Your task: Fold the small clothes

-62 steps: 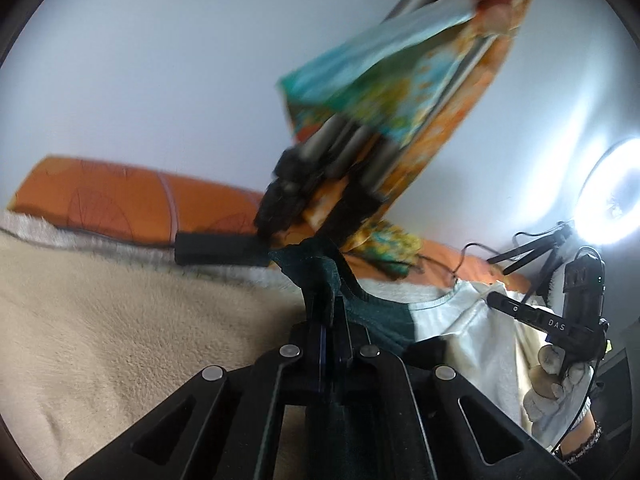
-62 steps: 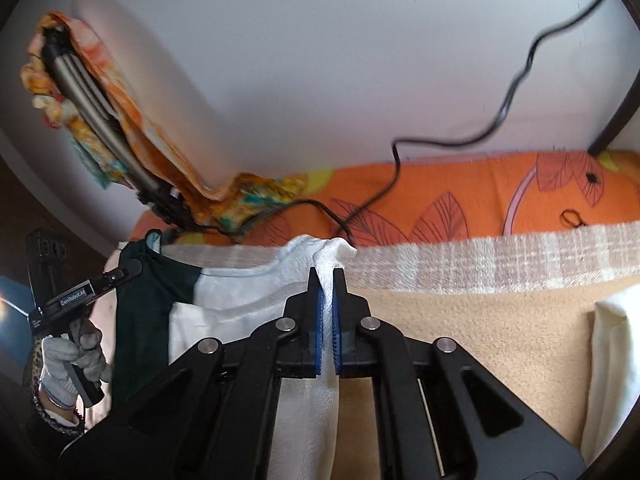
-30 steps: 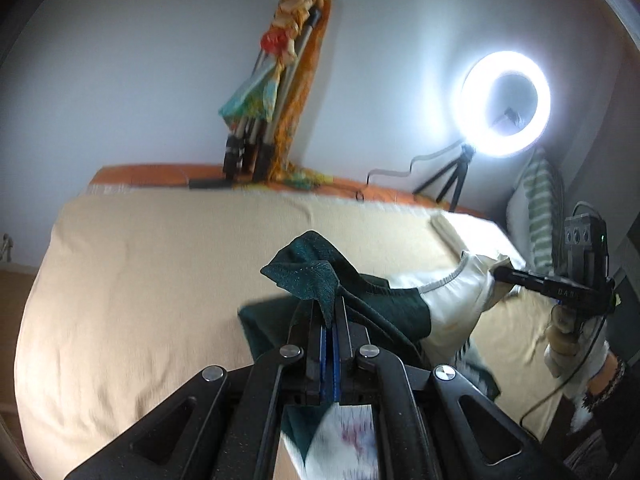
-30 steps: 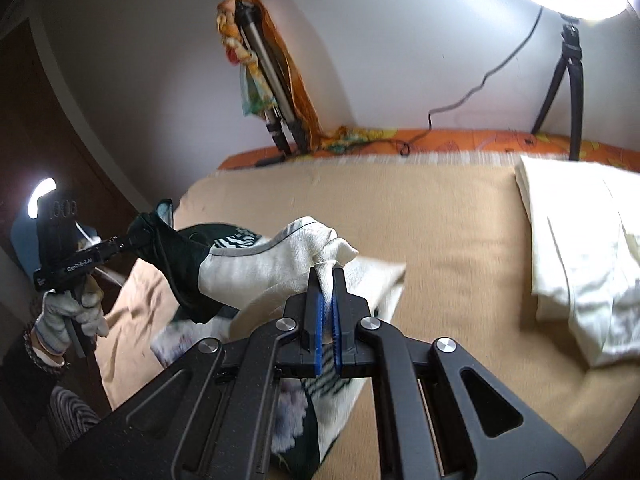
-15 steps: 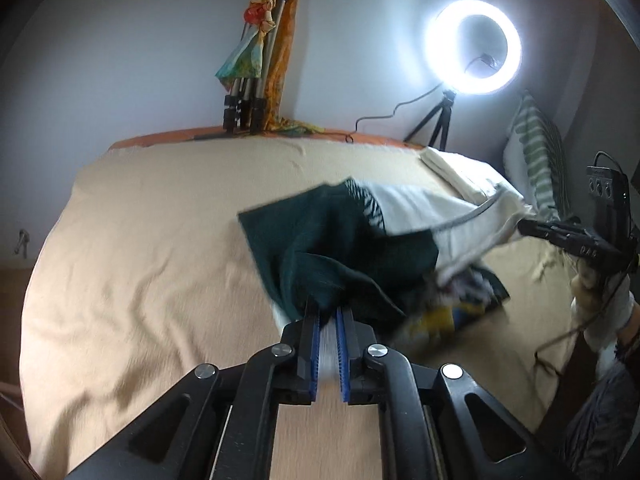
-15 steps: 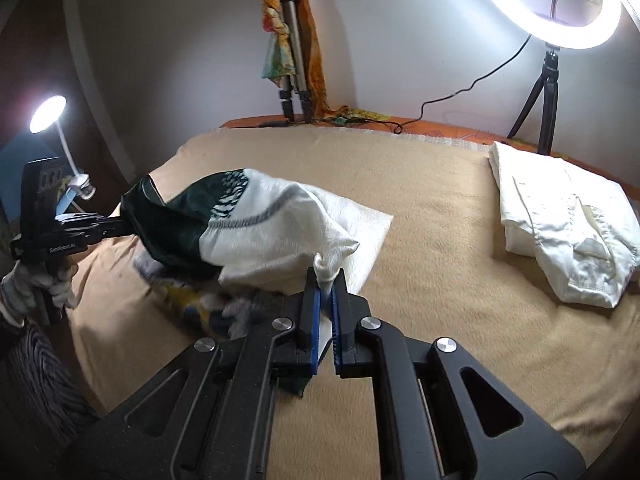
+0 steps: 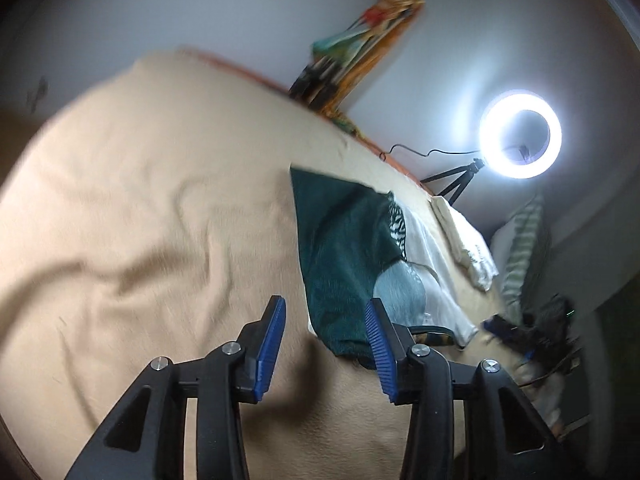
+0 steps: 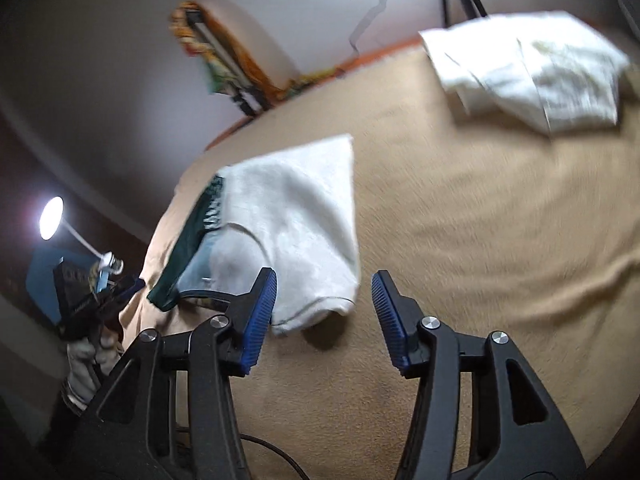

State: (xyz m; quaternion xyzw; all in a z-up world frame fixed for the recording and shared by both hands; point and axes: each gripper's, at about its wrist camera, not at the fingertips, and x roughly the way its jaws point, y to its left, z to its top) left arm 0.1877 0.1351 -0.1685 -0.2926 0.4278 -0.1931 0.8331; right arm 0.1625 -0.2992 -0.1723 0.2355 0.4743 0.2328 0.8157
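Fingers of both grippers stand spread wide with nothing between them: the left gripper (image 7: 325,334) hangs over the near edge of the bed (image 7: 132,208), its right blue pad just over the dark green hem, and the right gripper (image 8: 324,314) hovers at the white sleeve end nearest it. Neither pad seems to press the cloth, though blur makes contact hard to judge.

The small shirt (image 7: 352,264), half dark green and half white (image 8: 296,220), lies flat on the tan blanket (image 8: 480,240) toward the bed's near edge, doubled over so its neckline faces the grippers. That placement suits a fold just laid down: the jaws open to let the cloth settle without being dragged.

A pile of white garments (image 8: 528,68) sits toward the far right corner of the bed, well apart from the shirt, probably items kept out of the working space. A ring light (image 7: 520,138) on a small tripod stands beyond the far edge, and a covered tripod (image 7: 360,52) leans against the wall.

The next fold likely calls for regripping the shirt's side edges.
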